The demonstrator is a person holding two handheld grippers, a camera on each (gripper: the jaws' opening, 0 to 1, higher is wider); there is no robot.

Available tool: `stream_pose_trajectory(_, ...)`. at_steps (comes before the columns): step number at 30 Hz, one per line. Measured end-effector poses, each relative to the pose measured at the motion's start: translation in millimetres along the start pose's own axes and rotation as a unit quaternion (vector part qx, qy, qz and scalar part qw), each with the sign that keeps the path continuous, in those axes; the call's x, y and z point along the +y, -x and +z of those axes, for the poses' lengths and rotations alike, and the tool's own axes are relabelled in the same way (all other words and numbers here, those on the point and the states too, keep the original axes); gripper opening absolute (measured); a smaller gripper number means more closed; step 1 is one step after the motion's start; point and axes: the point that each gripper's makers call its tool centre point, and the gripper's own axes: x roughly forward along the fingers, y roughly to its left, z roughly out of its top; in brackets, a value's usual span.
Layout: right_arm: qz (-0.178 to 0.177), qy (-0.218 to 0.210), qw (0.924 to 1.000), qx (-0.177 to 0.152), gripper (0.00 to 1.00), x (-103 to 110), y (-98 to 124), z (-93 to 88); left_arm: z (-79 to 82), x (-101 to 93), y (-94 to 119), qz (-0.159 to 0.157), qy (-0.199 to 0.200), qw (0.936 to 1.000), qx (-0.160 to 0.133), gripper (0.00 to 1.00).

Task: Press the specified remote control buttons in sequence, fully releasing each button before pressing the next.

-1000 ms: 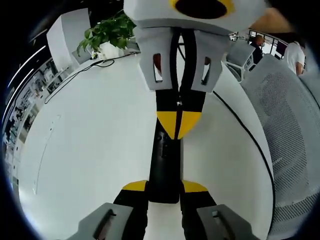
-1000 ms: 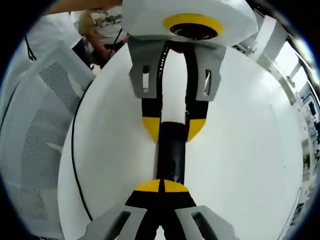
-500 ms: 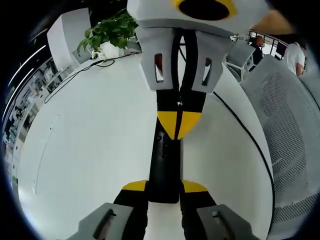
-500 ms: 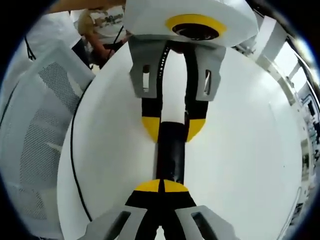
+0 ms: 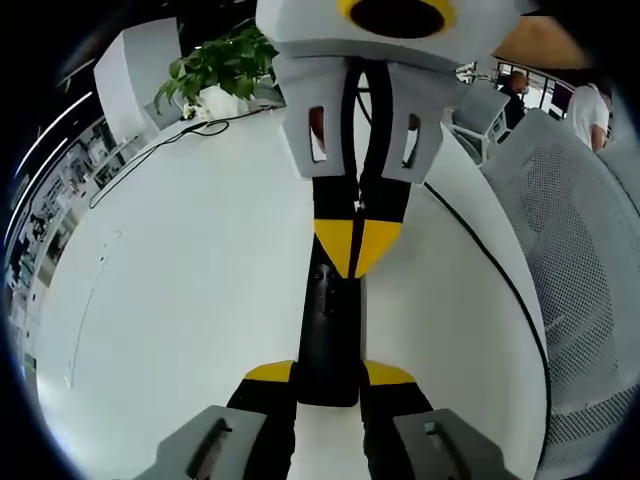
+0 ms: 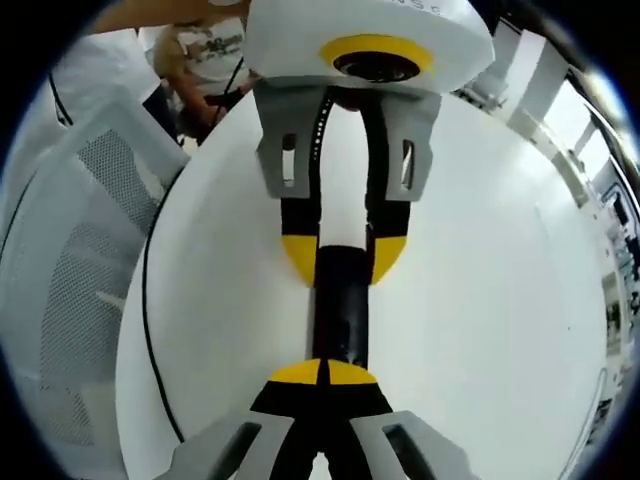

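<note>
A long black remote (image 5: 325,335) lies along the white table (image 5: 180,300). My left gripper (image 5: 328,372) is shut on its near end, one yellow tip on each side. My right gripper (image 5: 357,245) comes in from the top of the left gripper view, shut, its joined yellow tips resting on the remote's upper face near the buttons. In the right gripper view the right gripper (image 6: 323,372) is shut, tips together over the remote (image 6: 340,305). The left gripper (image 6: 343,258) clamps the far end there.
A black cable (image 5: 490,270) runs along the table's edge beside a grey mesh chair (image 5: 580,250). A potted plant (image 5: 215,65) and another cable stand at the far end. People (image 6: 200,50) are behind the chair (image 6: 70,260) past the table's edge.
The right gripper view has shifted very slightly. Both grippers keep their places on the remote.
</note>
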Motion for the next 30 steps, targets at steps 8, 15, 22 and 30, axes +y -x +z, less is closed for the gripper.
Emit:
stream_pose_trajectory(8, -0.014, -0.006, 0.9997, -0.02, 0.0, -6, 13, 5.3, 0.9, -1.0, 0, 0.0, -0.001, 1.0, -0.001, 0.24)
stream_pose_trajectory(15, -0.031, 0.0, 0.9991, -0.029, 0.0, -13, 26, 14.1, 0.7, -0.6, 0, -0.001, -0.001, 1.0, 0.001, 0.24)
stream_pose_trajectory(22, -0.042, 0.007, 0.9986, -0.031, 0.0, -17, 32, 20.7, 0.0, 0.1, 0, -0.003, -0.002, 1.0, 0.001, 0.24)
stream_pose_trajectory(30, -0.047, 0.006, 0.9982, -0.037, 0.0, -19, 32, 24.9, -0.2, 0.6, 0, -0.003, -0.002, 1.0, 0.001, 0.24)
